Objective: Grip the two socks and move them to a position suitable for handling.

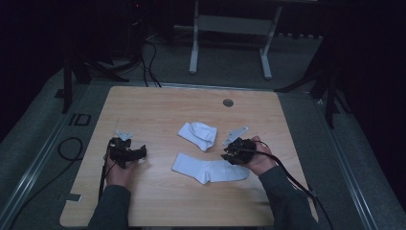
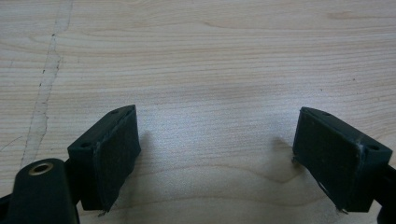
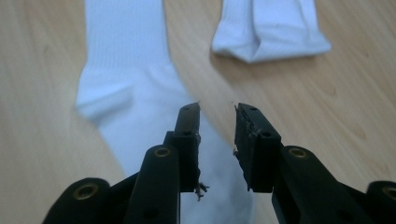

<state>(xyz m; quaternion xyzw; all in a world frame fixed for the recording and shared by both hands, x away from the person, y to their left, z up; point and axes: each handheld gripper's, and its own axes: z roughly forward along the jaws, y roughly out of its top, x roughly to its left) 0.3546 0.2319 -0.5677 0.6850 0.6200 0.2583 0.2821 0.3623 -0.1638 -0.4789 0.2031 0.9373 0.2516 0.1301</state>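
On the wooden table (image 1: 158, 103), the left gripper (image 1: 136, 153) is sitting at about nine o'clock from the table's middle, held in the person's left hand (image 1: 119, 170). Its jaws are standing wide apart over bare wood, grasping nothing.

Near the centre, a folded white sock (image 1: 198, 135) is lying at twelve o'clock from a flat white sock (image 1: 208, 168), the two lying near each other without touching.

At three o'clock, the right gripper (image 1: 226, 156) is hovering over the flat sock's right end, gripped by the right hand (image 1: 258, 160). In the right gripper view its jaws are standing slightly parted above that sock (image 3: 135, 107), clamping nothing.

A grey round grommet (image 1: 228, 102) is sitting near the far edge. No containers or readable writing are appearing.
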